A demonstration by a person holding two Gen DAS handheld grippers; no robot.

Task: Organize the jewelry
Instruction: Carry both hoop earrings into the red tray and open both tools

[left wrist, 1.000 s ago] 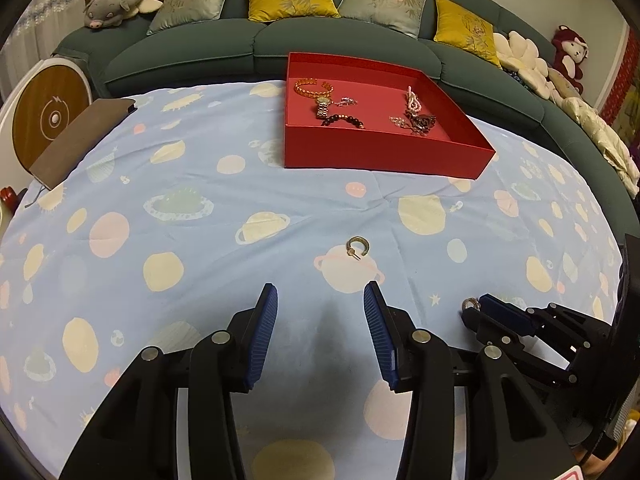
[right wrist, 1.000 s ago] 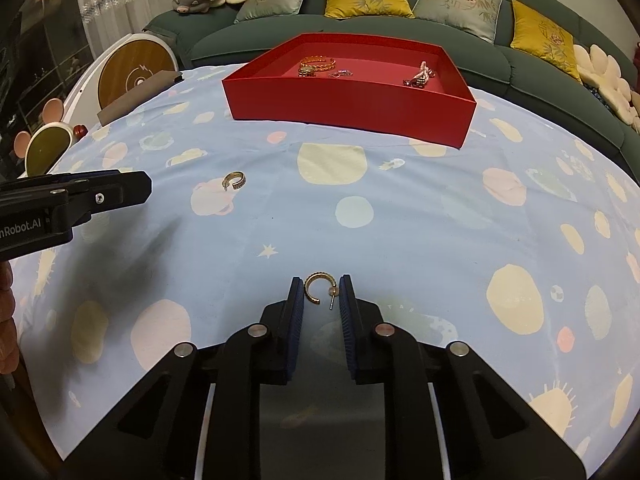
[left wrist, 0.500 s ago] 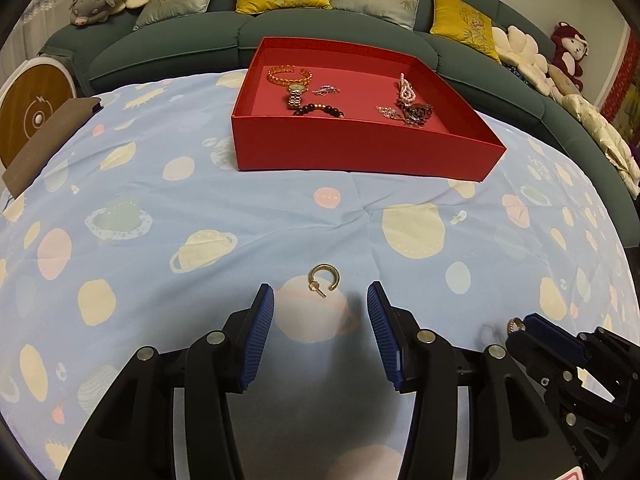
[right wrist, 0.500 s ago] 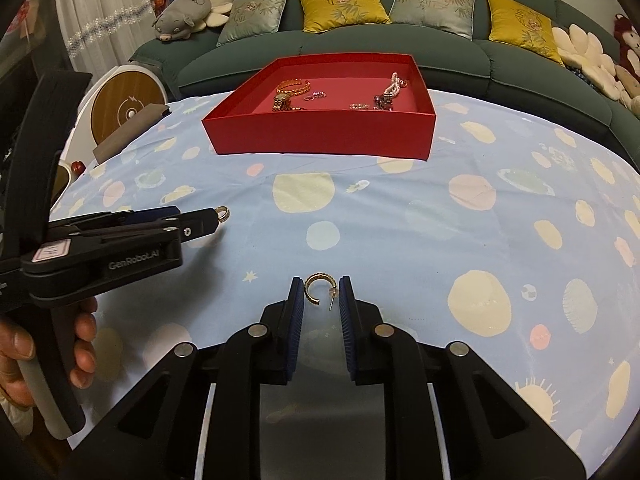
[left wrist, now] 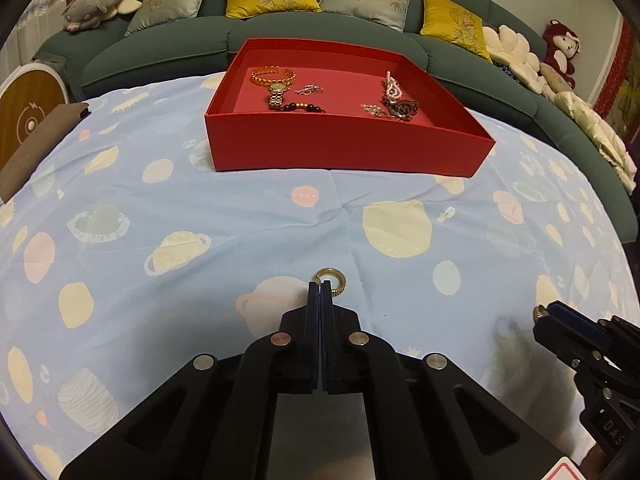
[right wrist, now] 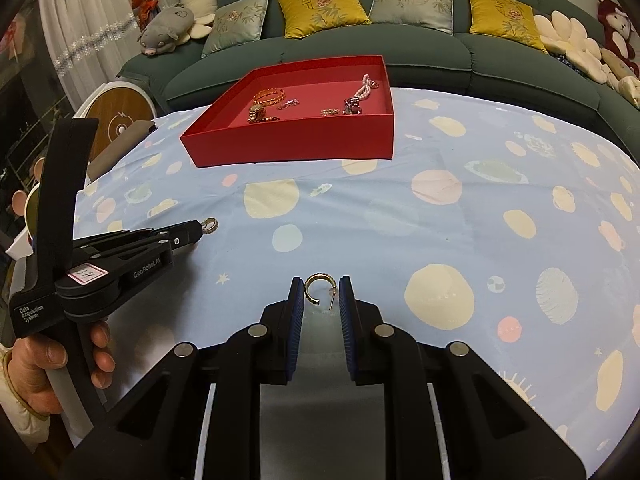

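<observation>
My left gripper [left wrist: 321, 285] is shut on a gold hoop earring [left wrist: 332, 280], seen also in the right wrist view [right wrist: 210, 225] at the left gripper's tip. My right gripper [right wrist: 321, 293] holds a second gold hoop earring [right wrist: 319, 291] between its blue pads, its jaws narrowly apart and touching the hoop and its post. The right gripper's tip also shows in the left wrist view [left wrist: 546, 314]. A red tray [left wrist: 348, 148] stands at the far side of the table with a gold bracelet [left wrist: 273, 75], a watch, beads and other jewelry inside.
The table is covered by a blue cloth with planet prints [left wrist: 160, 216]. A green sofa [left wrist: 168, 48] with cushions curves behind it. A brown pad [left wrist: 36, 136] and a round wooden disc [left wrist: 28, 108] lie at the left edge.
My left gripper has moved forward and shut on the earring that lay on the cloth. My right gripper keeps its hold on the other earring.
</observation>
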